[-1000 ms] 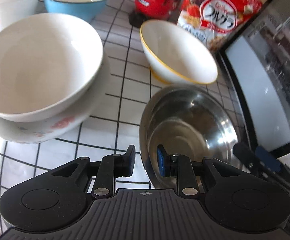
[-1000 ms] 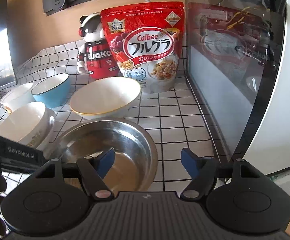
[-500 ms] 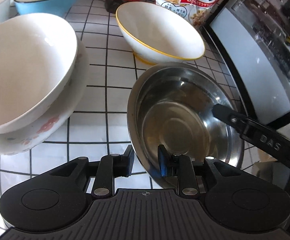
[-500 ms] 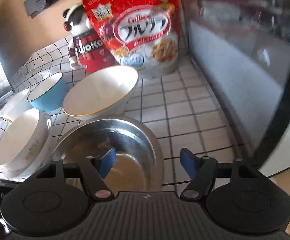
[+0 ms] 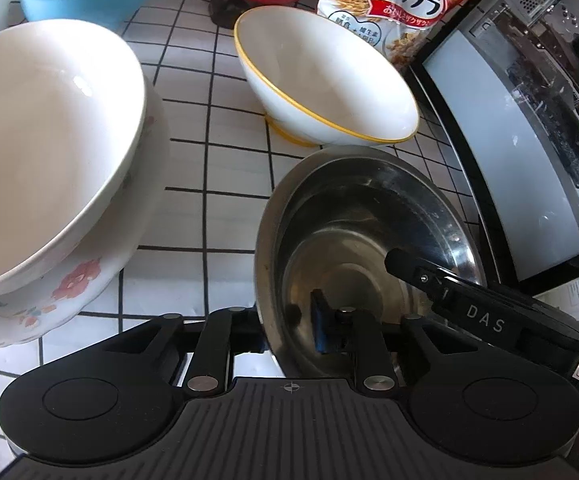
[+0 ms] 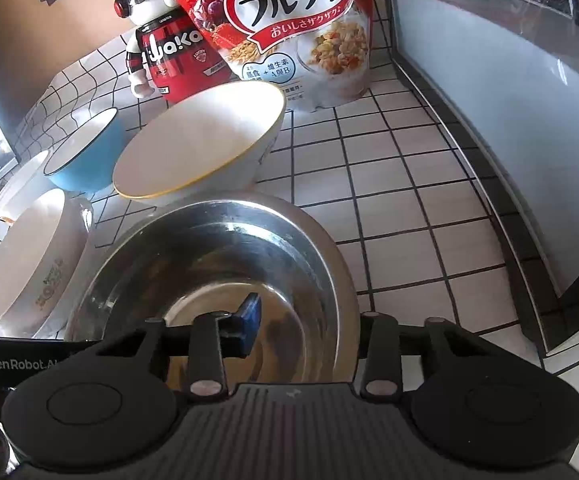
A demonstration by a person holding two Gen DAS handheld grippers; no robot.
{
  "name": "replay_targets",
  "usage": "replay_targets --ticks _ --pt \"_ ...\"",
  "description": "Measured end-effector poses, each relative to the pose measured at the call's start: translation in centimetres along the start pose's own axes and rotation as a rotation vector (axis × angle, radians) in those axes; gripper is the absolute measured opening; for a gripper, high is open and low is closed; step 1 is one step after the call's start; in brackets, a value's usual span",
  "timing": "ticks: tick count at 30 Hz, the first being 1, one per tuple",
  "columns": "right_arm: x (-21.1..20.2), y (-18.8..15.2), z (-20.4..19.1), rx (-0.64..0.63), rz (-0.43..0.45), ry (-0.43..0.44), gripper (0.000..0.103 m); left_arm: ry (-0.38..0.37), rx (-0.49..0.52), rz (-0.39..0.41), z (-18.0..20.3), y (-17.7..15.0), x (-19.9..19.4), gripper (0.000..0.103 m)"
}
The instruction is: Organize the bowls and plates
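Steel bowl [image 5: 369, 232]: near edge of tiled surface [image 5: 217, 216], beside yellow-rimmed bowl [image 5: 321, 76]. Left gripper [image 5: 289, 328]: closing, now astride the near-left rim; a second ago short of it. Right gripper [image 6: 309, 332]: formerly wide, closing across the right rim.

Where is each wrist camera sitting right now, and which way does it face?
Left wrist: rides the left tool, angled down across the tiled counter at the steel bowl; its jaws are closing over the left rim; the right tool's finger intrudes from the right.
Right wrist: rides the right tool, angled down over the same bowl toward the cereal bag; jaws closing, right rim between them; the left tool's body shows at left.
Shared: steel bowl, yellow-rimmed bowl, cereal bag.
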State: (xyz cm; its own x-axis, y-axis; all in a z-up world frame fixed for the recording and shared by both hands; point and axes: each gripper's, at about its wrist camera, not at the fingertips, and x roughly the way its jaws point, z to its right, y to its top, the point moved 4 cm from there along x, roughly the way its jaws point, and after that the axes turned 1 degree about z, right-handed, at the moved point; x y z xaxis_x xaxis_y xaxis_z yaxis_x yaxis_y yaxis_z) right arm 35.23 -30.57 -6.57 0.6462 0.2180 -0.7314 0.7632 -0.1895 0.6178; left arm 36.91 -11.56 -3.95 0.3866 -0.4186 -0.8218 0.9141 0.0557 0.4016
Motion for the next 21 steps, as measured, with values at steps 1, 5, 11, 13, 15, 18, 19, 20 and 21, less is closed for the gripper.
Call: replay_targets --ticks 1,5,11,13,15,18,19,20,21 --pt "0.0 0.0 0.0 0.004 -0.002 0.004 0.035 0.001 -0.001 -0.004 0.0 0.0 0.0 0.018" --pt "-0.3 -0.3 -0.2 0.005 -0.012 0.014 0.035 0.01 0.005 -0.025 -0.1 -0.2 -0.3 0.018" --pt "-0.8 -0.9 -0.5 -0.015 -0.021 0.018 0.035 0.007 -0.005 -0.034 -0.5 -0.8 -0.6 0.018" --pt "-0.7 -0.9 -0.5 -0.02 -0.022 0.017 0.035 0.01 -0.014 -0.034 -0.5 -0.7 -0.6 0.018" --pt "-0.7 -0.8 -0.5 -0.02 -0.02 0.019 0.035 0.015 -0.008 -0.037 -0.4 -0.6 -0.6 0.018" --pt "-0.5 -0.7 -0.4 -0.017 -0.015 0.025 0.035 0.03 0.016 -0.028 0.0 -0.9 -0.6 0.018" --pt "-0.4 -0.6 -0.4 -0.018 -0.014 0.028 0.035 0.036 0.021 -0.023 0.2 -0.9 -0.6 0.018" --pt "-0.4 -0.5 -0.3 -0.019 -0.012 0.03 0.035 0.043 0.029 -0.02 0.3 -1.0 -0.5 0.018" --pt "-0.3 -0.3 -0.2 -0.021 -0.008 0.025 0.035 0.051 0.045 -0.019 0.6 -1.1 -0.5 0.018"
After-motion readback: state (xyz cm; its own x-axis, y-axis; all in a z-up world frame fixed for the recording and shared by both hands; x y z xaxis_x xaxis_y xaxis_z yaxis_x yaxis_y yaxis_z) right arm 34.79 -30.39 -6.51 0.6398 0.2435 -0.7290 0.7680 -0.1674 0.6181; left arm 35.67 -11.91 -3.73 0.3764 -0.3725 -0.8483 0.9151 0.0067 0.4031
